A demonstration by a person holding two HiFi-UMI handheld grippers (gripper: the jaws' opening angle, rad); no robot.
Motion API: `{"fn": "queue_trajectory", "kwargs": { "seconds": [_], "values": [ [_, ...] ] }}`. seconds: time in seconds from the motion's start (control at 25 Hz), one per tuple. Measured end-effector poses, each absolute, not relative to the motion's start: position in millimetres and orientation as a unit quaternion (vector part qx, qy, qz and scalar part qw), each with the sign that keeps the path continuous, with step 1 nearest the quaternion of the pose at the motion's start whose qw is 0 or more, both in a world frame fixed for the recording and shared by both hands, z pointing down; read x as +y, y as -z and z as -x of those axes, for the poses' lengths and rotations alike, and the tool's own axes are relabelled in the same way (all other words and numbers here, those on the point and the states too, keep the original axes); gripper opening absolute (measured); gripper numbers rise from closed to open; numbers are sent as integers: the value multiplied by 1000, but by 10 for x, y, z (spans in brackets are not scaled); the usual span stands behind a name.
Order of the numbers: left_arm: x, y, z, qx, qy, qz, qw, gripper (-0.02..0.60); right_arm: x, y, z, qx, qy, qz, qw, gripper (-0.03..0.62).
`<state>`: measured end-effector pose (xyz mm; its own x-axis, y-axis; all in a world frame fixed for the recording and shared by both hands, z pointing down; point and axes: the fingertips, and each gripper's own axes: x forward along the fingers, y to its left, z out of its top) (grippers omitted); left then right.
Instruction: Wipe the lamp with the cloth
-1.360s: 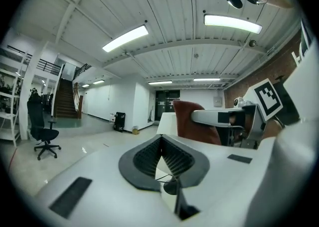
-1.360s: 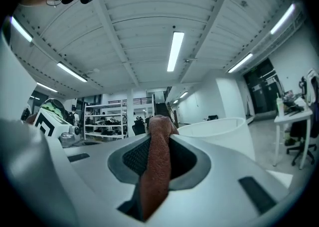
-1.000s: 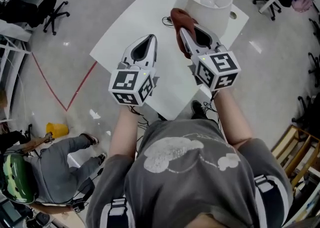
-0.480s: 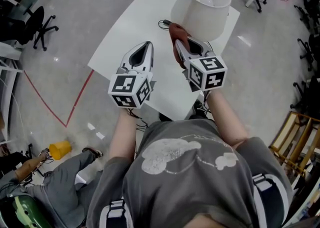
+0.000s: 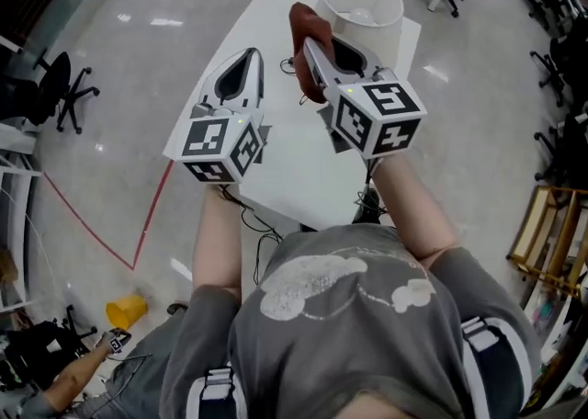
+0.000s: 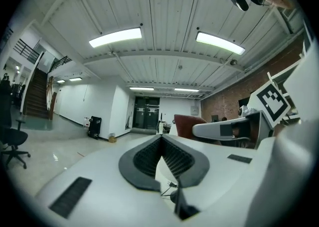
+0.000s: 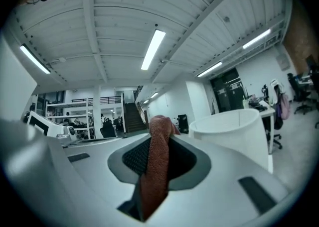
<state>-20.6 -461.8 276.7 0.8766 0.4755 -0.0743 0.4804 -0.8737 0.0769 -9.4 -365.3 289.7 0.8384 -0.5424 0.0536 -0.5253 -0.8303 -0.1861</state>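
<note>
A white lamp (image 5: pixel 363 17) with a drum shade stands on the far end of a white table (image 5: pixel 294 160); its shade (image 7: pixel 234 134) shows to the right in the right gripper view. My right gripper (image 5: pixel 312 45) is shut on a reddish-brown cloth (image 5: pixel 303 50), held raised just left of the shade and level with its top; the cloth (image 7: pixel 154 171) hangs between the jaws. My left gripper (image 5: pixel 241 73) is shut with nothing in it, raised over the table's left side and pointing level. From the left gripper view the cloth (image 6: pixel 188 125) appears to the right.
A black cable with a plug (image 5: pixel 288 66) lies on the table near the lamp's foot. Office chairs (image 5: pixel 60 96) stand on the shiny floor at left, others at the far right. A yellow object (image 5: pixel 129 309) and a person's hand (image 5: pixel 87 367) are at lower left. Red tape (image 5: pixel 147 215) marks the floor.
Both grippers have lifted and tilted up to level. The right one carried the cloth from the shade's lower left side up to its rim height. The head view has shifted.
</note>
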Motion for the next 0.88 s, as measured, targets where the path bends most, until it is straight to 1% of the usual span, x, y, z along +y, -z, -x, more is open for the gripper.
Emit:
{"fn": "queue_trajectory", "kwargs": {
  "seconds": [0.16, 0.36, 0.52, 0.88],
  "values": [
    [-4578, -2588, 44, 254, 41, -965, 41, 8, -3585, -2702, -109, 243, 32, 965, 92, 86],
    [-4562, -2660, -85, 266, 28, -963, 34, 8, -3595, -2753, -280, 205, 40, 973, 95, 86],
    [-4598, -2904, -130, 261, 5, -965, 28, 8, -3655, -2964, -311, 201, 64, 974, 86, 86],
    [-4842, -3559, 118, 224, -52, -971, 63, 8, -3701, -3728, -244, 201, 128, 969, 57, 86]
  ]
}}
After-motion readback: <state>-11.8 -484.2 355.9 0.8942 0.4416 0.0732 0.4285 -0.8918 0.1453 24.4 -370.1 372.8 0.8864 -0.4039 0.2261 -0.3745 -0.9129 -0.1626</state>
